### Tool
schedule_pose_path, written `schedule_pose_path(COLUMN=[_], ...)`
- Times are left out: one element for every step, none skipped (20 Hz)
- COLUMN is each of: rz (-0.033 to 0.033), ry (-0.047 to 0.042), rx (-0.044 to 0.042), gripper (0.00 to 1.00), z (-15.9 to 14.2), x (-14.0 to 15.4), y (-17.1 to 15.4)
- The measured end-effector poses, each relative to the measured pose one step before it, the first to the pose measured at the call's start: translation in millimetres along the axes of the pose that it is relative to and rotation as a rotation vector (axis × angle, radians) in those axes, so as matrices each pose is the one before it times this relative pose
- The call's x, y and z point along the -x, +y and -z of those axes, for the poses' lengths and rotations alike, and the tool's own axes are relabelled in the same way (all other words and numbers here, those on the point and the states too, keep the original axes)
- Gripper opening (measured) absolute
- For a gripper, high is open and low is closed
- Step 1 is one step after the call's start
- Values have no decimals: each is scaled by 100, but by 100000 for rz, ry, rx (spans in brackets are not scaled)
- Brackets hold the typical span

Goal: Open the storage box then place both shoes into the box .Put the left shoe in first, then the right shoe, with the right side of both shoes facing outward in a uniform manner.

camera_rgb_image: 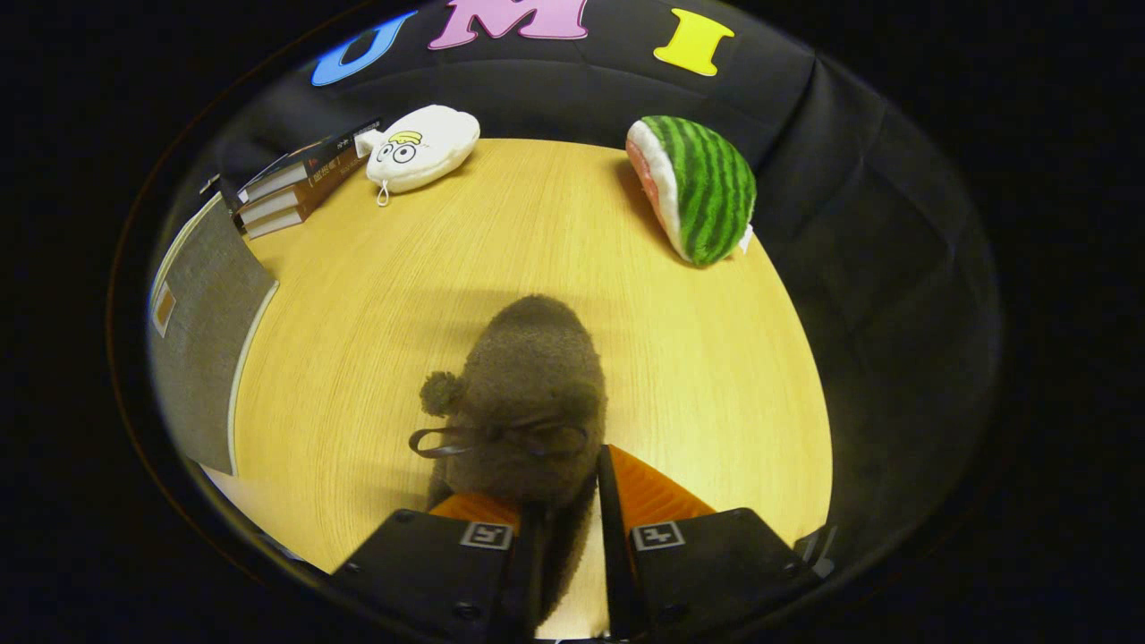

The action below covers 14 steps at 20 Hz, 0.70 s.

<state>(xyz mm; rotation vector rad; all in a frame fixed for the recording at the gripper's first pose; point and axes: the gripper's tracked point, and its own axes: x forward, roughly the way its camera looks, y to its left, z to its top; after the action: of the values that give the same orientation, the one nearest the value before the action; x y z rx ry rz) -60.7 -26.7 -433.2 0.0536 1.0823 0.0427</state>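
Observation:
A brown fuzzy shoe (528, 394) with a pompom and a dark bow lies straight ahead of my fingers, its toe pointing away from me over the wooden table (698, 376). My gripper (562, 501) is shut on the shoe's near end, and a strip of the fuzzy fabric is pinched between the two fingers. A faint shadow of the shoe falls on the table beyond and to the left of it. The grey fabric storage box (207, 331) stands at the table's left side, some way left of the shoe. I cannot tell whether the box is open.
A stack of books (295, 179) lies at the back left, with a white plush toy (420, 148) beside it. A watermelon-slice plush (702, 188) sits at the back right. Black cloth walls close in behind and to the right.

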Motion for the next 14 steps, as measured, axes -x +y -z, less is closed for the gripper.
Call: schedule_pose_path(rz=[2637, -438, -850, -979, -15, 251, 465, 202, -164, -1258, -2356, -3190, -3433, -3360], ry=[-673, -47, -423, -594, -326, -928, -1181, -1260, -860, -1075, -1660, -1822, -1623, -1244], rx=[-1251, -2457, -2109, -1846, -643, -486, -751, -989, -1286, -1512, -1708, -1855, -1675, -1346], gripper=[24, 15, 12, 10, 9, 10, 9, 9, 9, 9, 10, 10, 10, 10], z=[-119, -123, -208, -392, -266, -695, -921, -1013, -1035, -1136, -1312, -1260, -1094, -1032], x=[73, 426, 436, 794, 684, 1014, 1145, 1240, 1461, 1571, 1378, 1468, 1161, 1177], y=[-398, 196, 162, 332, 94, 201, 185, 397, 479, 932, 1434, 1593, 1784, 1849])
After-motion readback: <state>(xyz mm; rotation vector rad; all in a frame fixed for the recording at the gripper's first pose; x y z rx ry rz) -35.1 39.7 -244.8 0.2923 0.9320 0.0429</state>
